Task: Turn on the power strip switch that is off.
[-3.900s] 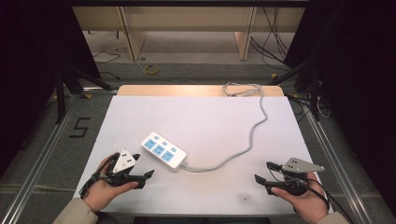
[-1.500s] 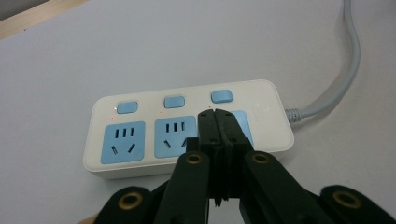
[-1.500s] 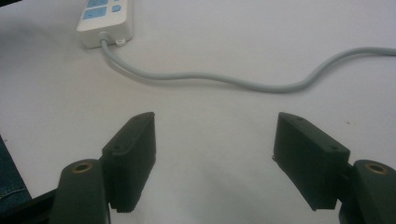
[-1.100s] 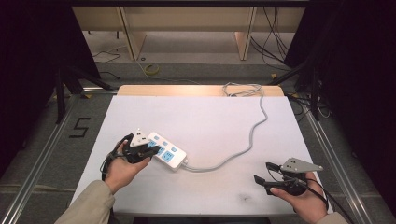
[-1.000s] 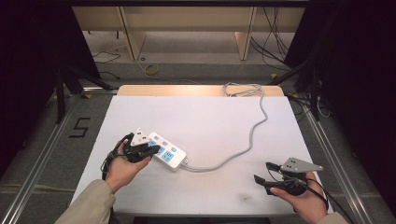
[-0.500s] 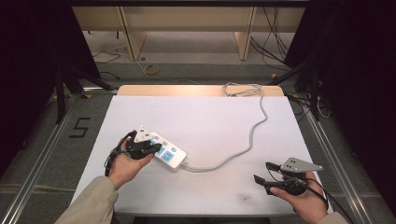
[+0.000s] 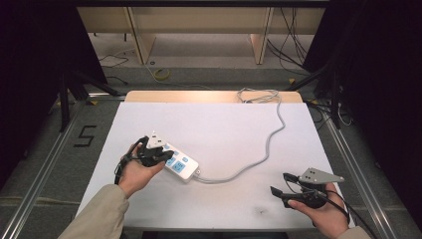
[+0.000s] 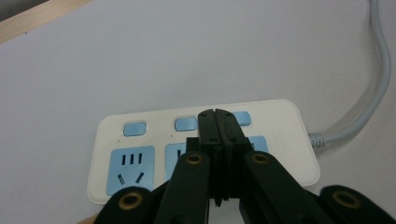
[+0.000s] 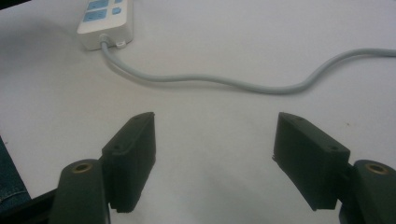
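White power strip [image 7: 175, 163] lies left of centre on the white table [image 7: 224, 129], three blue sockets with a blue switch above each; grey cable [image 7: 259, 154] runs off its right end and snakes toward the far edge. Left gripper [image 8: 217, 122]: jaws pressed together, nothing between them, tips sitting right over the middle/right switch row in the left gripper view. Reads as a switch press with the closed tips used as a poker.

To do it cleanly: pick one switch, centre the tips on it (they look between two now), push straight down, not at a slant, or the strip will skid on the smooth top. Strip isn't braced, so keep force light.

Pose: left hand [image 7: 134, 172] comes in from the near-left, gripper angled forward and down over the strip's left half. Right gripper [image 7: 288, 185] rests near the table's near-right corner, jaws wide apart, holding nothing, well apart from the strip, pointing across at the cable.
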The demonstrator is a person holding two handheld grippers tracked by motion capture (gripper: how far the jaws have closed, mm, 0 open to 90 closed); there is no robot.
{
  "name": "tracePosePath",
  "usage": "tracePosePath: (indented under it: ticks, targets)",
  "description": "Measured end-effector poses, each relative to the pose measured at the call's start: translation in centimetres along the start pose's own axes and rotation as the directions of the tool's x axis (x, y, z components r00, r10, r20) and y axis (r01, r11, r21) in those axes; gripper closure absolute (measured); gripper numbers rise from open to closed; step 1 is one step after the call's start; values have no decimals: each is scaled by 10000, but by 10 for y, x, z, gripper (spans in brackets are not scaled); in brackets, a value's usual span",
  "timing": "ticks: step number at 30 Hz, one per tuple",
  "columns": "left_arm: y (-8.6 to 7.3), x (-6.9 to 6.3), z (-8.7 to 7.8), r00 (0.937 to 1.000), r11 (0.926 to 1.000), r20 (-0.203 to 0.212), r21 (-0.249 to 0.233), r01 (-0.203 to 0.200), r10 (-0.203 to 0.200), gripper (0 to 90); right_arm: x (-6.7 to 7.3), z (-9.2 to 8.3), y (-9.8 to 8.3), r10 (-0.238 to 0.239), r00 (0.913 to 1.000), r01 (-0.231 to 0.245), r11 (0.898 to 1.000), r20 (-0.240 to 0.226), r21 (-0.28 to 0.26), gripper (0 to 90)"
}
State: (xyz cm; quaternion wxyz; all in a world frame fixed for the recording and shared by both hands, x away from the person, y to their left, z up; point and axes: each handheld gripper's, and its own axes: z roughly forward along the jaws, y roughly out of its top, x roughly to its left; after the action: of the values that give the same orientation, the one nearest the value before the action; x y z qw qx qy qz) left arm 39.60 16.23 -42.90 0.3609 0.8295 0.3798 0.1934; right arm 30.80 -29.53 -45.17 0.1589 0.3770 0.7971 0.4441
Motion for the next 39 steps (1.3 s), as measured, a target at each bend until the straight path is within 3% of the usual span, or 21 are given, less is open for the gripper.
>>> tracePosePath:
  ticks: [11,13,39]
  targets:
    - [5,2,6,9999,9999,-62,124,-84,85,900,0,0,0,1,10000,-1,10000,-6,11,302]
    - [6,2,7,9996,9995,-105,208,-250,253,899,0,0,0,-16,10000,16,10000,-9,-9,302]
    - [14,8,16,9994,9988,-297,445,-184,198,900,0,0,0,-20,10000,20,10000,-25,-14,302]
